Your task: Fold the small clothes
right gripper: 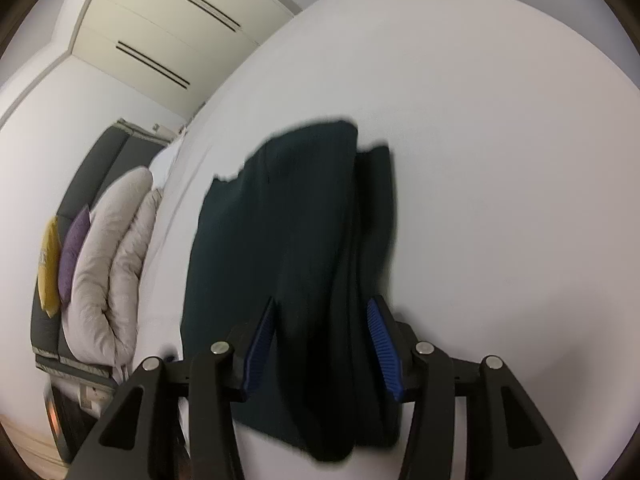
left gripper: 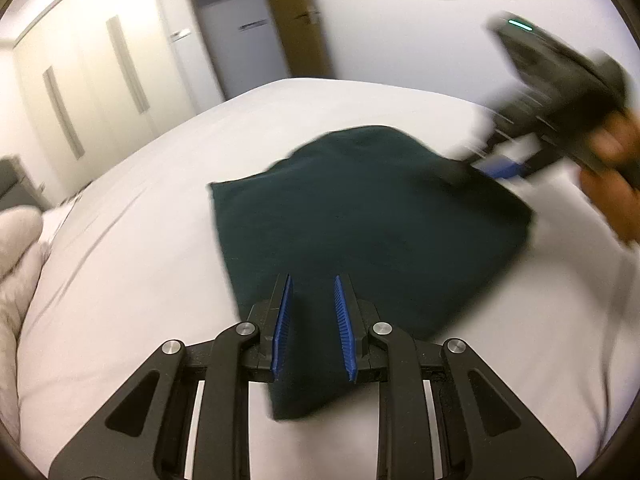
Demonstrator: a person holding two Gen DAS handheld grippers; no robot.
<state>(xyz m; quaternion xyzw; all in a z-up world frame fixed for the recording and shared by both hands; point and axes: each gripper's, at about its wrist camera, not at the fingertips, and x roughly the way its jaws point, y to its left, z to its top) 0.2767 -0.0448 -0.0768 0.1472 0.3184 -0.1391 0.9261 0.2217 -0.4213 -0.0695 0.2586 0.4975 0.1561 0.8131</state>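
A dark green folded garment (left gripper: 360, 232) lies on the white bed sheet (left gripper: 132, 248). My left gripper (left gripper: 313, 280) is open, its blue pads over the garment's near corner, holding nothing. In the left wrist view my right gripper (left gripper: 496, 168) is blurred at the garment's far right edge, held by a hand (left gripper: 612, 184). In the right wrist view the garment (right gripper: 288, 264) runs between the blue pads of my right gripper (right gripper: 322, 304), which stand wide apart; the cloth looks bunched and thick there, with a fold hanging at the right.
A grey-white duvet (right gripper: 108, 264) with yellow and purple cushions (right gripper: 60, 256) is bunched against a dark headboard left of the bed. White wardrobes (left gripper: 80, 80) and a door (left gripper: 248, 32) stand beyond the bed.
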